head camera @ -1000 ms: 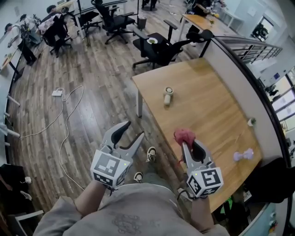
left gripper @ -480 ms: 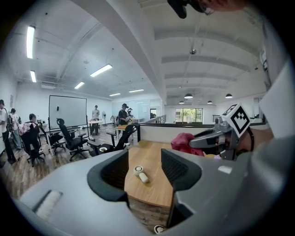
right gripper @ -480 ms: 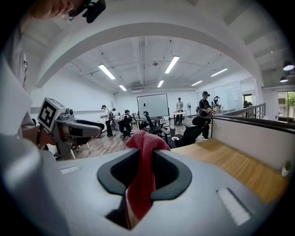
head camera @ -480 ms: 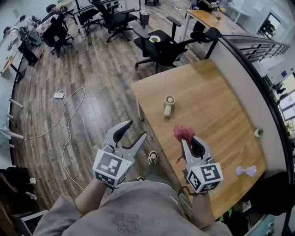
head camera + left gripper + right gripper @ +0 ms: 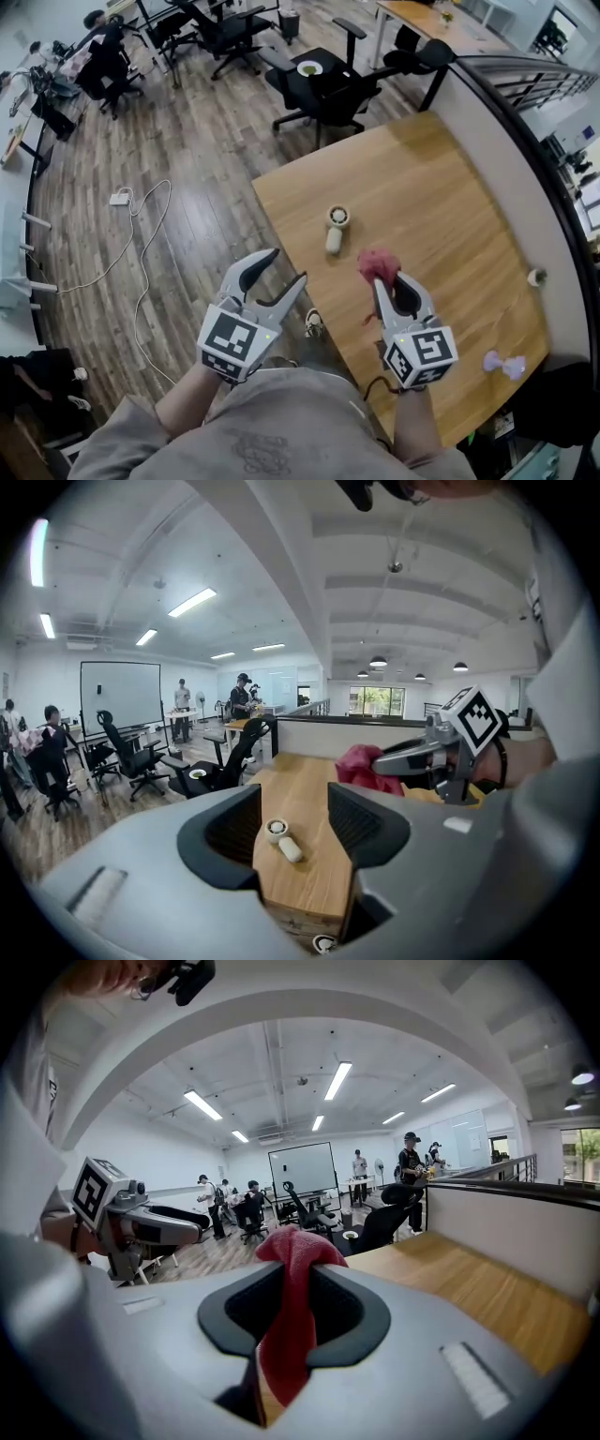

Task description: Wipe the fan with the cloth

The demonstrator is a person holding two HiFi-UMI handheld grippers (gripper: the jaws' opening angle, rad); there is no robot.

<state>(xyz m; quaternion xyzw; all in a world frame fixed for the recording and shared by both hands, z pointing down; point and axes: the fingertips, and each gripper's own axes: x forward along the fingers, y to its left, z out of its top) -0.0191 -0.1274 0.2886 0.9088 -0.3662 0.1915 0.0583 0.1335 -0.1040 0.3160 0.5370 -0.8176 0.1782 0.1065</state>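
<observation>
Fan lies flat on wooden table, close to the edge nearest the person. L gripper is left of fan in head view, off the table edge, apart from fan; jaws wide apart, nothing btwn them. R gripper is right of fan, nearer the person, over the table, not touching fan; jaws clamped on red cloth, bunched at tips & hanging below

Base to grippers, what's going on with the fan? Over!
Left gripper open, empty. Right gripper shut on red cloth. Fan lying on table, untouched. Nothing blocking it.
</observation>
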